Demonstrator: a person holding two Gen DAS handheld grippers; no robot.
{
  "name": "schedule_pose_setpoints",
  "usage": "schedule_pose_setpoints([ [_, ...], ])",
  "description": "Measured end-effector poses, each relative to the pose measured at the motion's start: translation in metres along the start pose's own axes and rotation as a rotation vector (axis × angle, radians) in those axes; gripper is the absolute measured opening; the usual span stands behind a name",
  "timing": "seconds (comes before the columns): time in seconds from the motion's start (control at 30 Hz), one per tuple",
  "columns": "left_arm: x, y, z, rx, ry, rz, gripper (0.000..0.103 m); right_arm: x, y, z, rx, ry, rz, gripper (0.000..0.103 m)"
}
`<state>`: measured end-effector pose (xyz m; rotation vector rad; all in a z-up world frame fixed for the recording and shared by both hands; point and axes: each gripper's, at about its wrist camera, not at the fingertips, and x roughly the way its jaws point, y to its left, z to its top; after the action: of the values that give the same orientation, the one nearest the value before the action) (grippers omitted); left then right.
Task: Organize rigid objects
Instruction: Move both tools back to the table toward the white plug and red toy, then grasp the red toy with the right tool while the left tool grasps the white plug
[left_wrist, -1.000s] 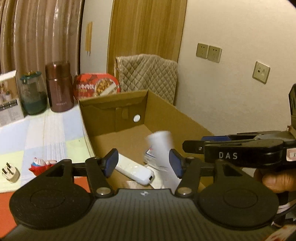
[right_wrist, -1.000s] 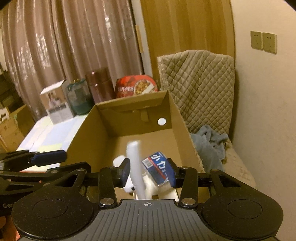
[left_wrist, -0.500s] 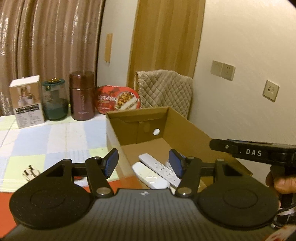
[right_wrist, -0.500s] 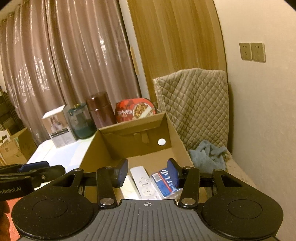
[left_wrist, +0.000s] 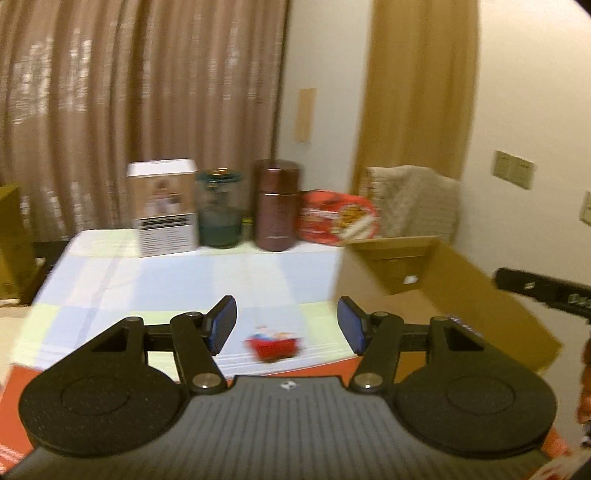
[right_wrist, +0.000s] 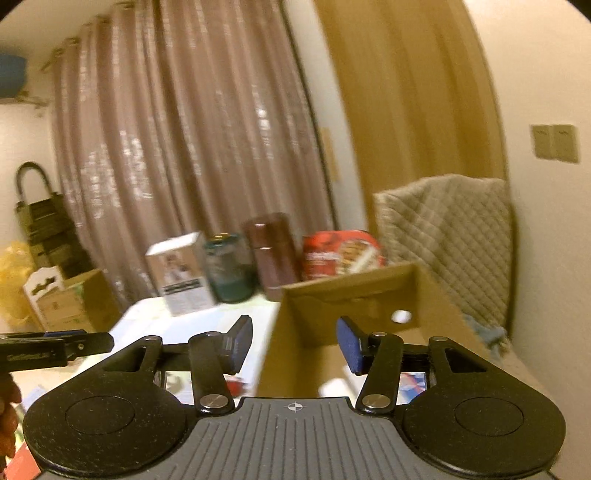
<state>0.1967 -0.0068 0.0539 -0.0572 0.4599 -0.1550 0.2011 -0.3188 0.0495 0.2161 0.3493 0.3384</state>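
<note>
Corrugated brown cardboard box, rt gripper jaws opening, empty.

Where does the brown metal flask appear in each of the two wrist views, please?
Left wrist view: the brown flask stands at the far edge of the table, just left of centre, between the green jar and the red food pack.
Right wrist view: the flask is near the middle, partly behind the cardboard box.
Shared landmark: the white carton, left of the jar.

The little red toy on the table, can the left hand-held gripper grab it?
Probably yes. The little red toy sits alone straight ahead of the open, empty left hand-held gripper, with nothing between them.
</note>
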Motion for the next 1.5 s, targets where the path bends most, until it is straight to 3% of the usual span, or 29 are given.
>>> schedule_pose_setpoints([
  [0.2, -0.010, 0.055, -0.015, -0.020, 0.015, 0.111, 0.058, 0.018, 0.050, -0.016, -0.072, 0.056, 0.092, 0.054],
  [0.5, -0.003, 0.093, -0.050, -0.054, 0.056, 0.158, 0.063, 0.054, 0.112, -0.054, -0.158, 0.167, 0.188, 0.063],
  [0.73, 0.021, 0.111, -0.064, -0.055, 0.080, 0.166, 0.073, 0.093, 0.126, -0.081, -0.178, 0.217, 0.148, 0.079],
  [0.93, 0.054, 0.121, -0.066, -0.025, 0.096, 0.143, 0.079, 0.137, 0.125, -0.102, -0.170, 0.263, 0.093, 0.081],
  [1.2, 0.098, 0.131, -0.067, 0.028, 0.107, 0.104, 0.082, 0.185, 0.111, -0.112, -0.149, 0.254, 0.002, 0.082],
  [1.5, 0.138, 0.137, -0.071, 0.069, 0.130, 0.056, 0.083, 0.233, 0.102, -0.126, -0.133, 0.256, -0.031, 0.082],
])
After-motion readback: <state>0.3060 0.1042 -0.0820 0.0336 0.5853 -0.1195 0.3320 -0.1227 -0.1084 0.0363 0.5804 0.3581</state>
